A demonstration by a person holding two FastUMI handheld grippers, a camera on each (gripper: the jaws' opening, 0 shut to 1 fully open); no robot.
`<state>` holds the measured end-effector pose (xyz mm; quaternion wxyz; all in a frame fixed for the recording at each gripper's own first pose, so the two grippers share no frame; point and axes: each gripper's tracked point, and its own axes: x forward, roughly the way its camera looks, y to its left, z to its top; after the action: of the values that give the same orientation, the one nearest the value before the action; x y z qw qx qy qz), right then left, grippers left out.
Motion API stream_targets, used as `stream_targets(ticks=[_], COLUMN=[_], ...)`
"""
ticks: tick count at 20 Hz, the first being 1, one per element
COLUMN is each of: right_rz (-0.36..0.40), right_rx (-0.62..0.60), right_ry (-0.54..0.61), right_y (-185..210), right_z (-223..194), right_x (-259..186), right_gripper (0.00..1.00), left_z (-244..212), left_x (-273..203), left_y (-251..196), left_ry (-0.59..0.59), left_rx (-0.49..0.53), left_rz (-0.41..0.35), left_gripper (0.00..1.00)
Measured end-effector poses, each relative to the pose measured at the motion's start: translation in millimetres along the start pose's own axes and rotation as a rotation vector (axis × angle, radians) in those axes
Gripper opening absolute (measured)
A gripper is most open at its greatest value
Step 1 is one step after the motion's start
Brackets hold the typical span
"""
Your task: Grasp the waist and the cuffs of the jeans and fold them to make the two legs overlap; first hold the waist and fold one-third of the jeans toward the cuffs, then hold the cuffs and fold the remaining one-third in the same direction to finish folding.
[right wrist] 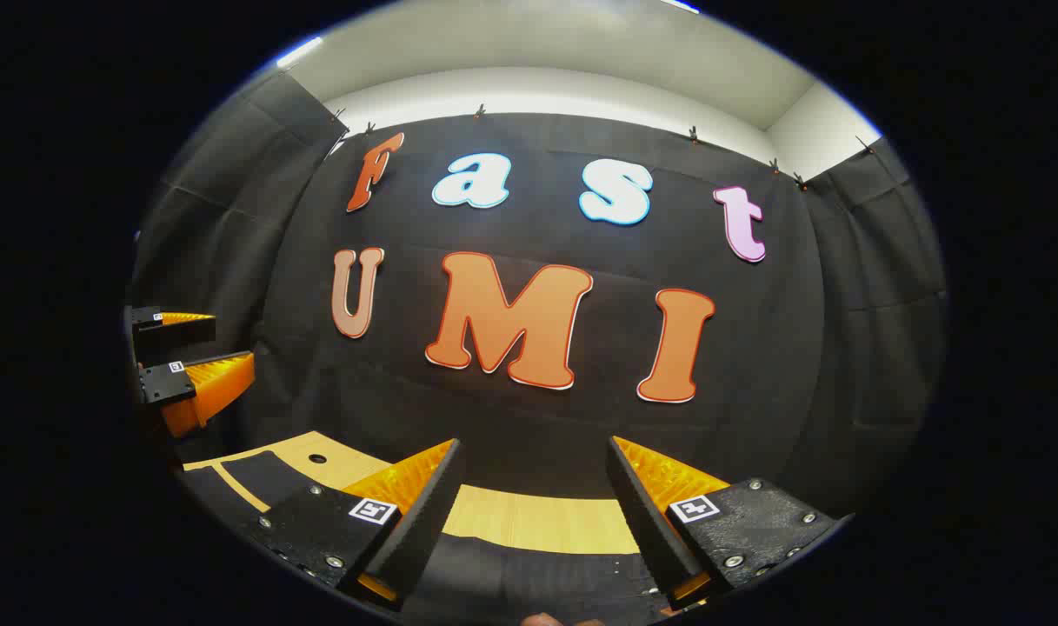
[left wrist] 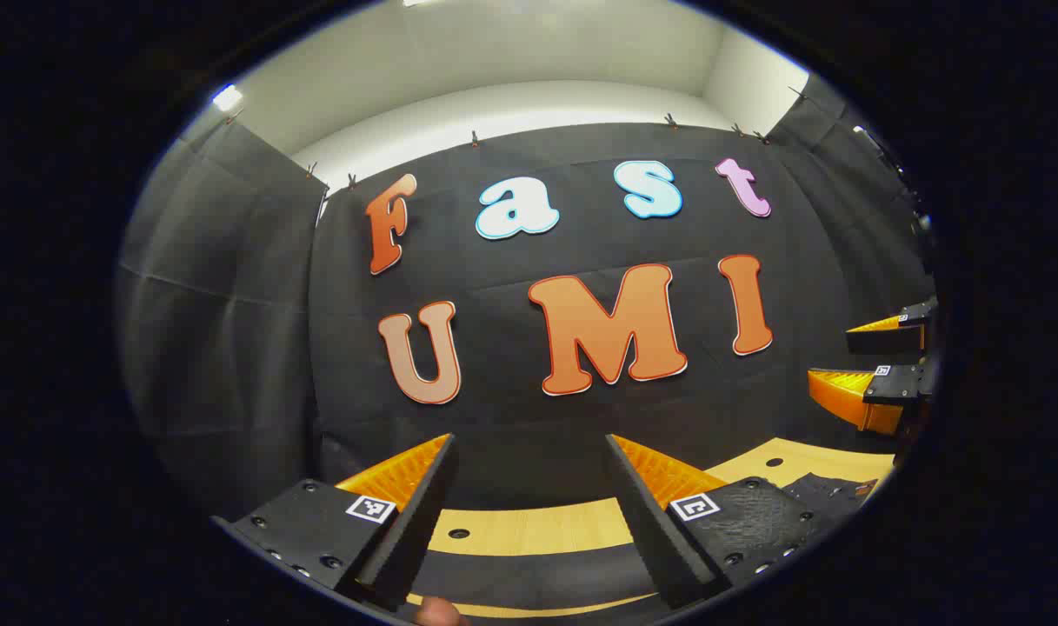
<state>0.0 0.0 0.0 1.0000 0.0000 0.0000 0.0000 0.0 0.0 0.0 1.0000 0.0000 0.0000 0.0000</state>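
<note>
- In the left gripper view, the left gripper (left wrist: 529, 487) stood wide open at the bottom of the frame, its two fingers well apart with nothing between them.
- Past those fingers lay a pale wooden table (left wrist: 529, 529), and across it a dark cloth, most likely the jeans (left wrist: 828, 491), showed at the lower right beside the right-hand finger; I could not tell waist from cuff there.
- At the right edge of that view, the right gripper (left wrist: 876, 361) hung above the table, its fingers apart and empty.
- In the right gripper view, the right gripper (right wrist: 529, 487) was likewise spread wide at the bottom centre, holding nothing.
- Between and below its fingers dark fabric of the jeans (right wrist: 529, 565) lay on the table (right wrist: 537, 517), with more at the lower left.
- At the left edge of that view, the left gripper (right wrist: 194, 348) was held up off the table, fingers parted.
</note>
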Motion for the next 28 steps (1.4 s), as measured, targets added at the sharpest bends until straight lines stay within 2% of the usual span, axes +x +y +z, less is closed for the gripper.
stream_targets(ticks=[2, 10, 11, 12, 13, 19, 23, 26, 27, 28], right_rz=[-0.006, -0.036, -0.04, -0.045, -0.046, -0.047, -0.071, -0.104, -0.117, -0.128], right_rx=[0.01, -0.004, 0.001, 0.007, 0.015, 0.022, 0.033, 0.032, 0.031, 0.032], right_ry=[0.006, 0.039, 0.045, 0.051, 0.057, 0.072, 0.115, 0.156, 0.171, 0.184], right_y=[-1.1, -9.1, -11.0, -12.8, -12.4, -12.1, -17.3, -36.3, -41.2, -45.9], right_z=[-2.1, -15.5, -16.8, -18.9, -20.0, -27.2, -41.6, -57.9, -63.9, -68.3], right_x=[-1.4, -6.6, -6.5, -6.3, -4.8, -2.9, 1.0, 2.2, 1.4, 0.7], right_gripper=[1.0, 0.98, 0.98, 0.98, 0.98, 0.98, 0.98, 0.98, 0.94, 0.98], left_z=[-5.3, -37.2, -40.7, -43.0, -45.9, -51.8, -69.9, -88.7, -94.0, -100.7], left_x=[0.7, 3.3, 4.8, 3.8, 2.8, 6.9, 11.9, 16.1, 14.5, 16.8], left_y=[1.5, 8.5, 7.5, 6.7, 5.5, 9.9, 27.2, 47.2, 55.5, 62.6], left_ry=[0.013, 0.122, 0.13, 0.139, 0.148, 0.159, 0.211, 0.264, 0.284, 0.306], left_rx=[-0.004, -0.033, -0.04, -0.048, -0.053, -0.058, -0.059, -0.066, -0.068, -0.07], left_rz=[0.01, 0.033, 0.031, 0.025, 0.022, 0.027, 0.069, 0.117, 0.135, 0.15], left_gripper=[0.98, 1.0, 0.96, 1.0, 0.99, 0.99, 0.99, 0.99, 0.99, 0.99])
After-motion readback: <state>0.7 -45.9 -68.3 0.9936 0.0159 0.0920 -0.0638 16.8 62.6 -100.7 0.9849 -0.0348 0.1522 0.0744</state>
